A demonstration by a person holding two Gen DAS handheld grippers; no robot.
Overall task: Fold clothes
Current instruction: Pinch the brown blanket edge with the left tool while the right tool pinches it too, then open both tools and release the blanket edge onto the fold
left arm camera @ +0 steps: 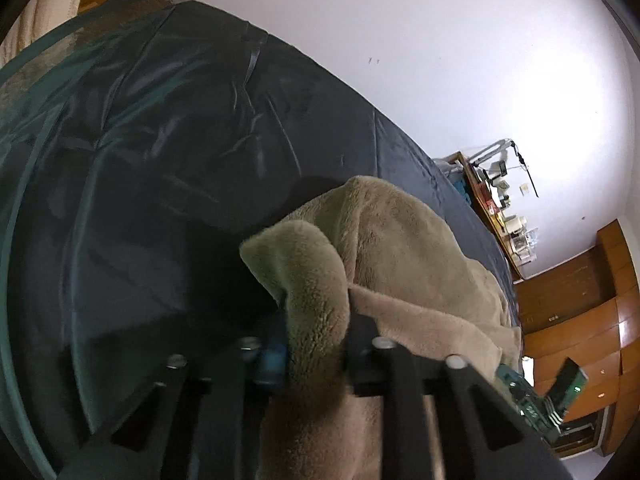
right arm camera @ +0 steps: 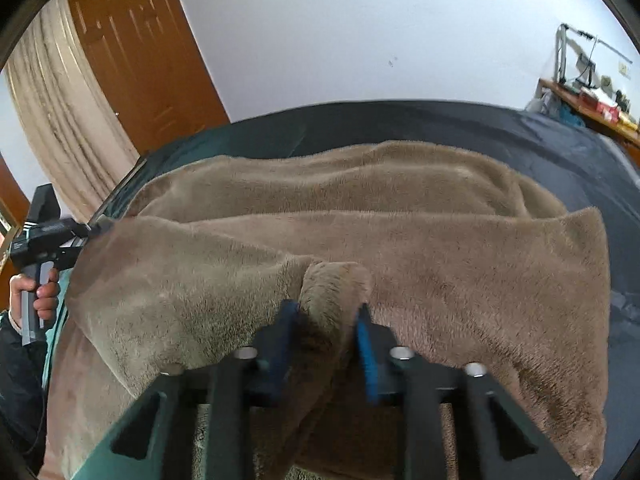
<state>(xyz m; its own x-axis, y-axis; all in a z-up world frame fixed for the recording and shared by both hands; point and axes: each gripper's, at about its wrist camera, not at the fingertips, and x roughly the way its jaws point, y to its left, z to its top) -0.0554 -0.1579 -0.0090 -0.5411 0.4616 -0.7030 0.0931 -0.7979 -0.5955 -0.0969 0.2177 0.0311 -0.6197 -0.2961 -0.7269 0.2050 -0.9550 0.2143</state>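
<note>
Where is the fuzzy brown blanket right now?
The blanket lies across the dark bed, filling the middle of the right wrist view. The right gripper pinches its near edge, and the left gripper pinches another fold.

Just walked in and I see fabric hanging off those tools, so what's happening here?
A person is folding a tan fleece garment on a bed with a dark cover, one hand-held gripper in each hand. The left hand-held gripper is shut on a bunched edge of the fleece. The right hand-held gripper is shut on another bunch along the near edge. The rest lies in loose folds across the cover.
</note>
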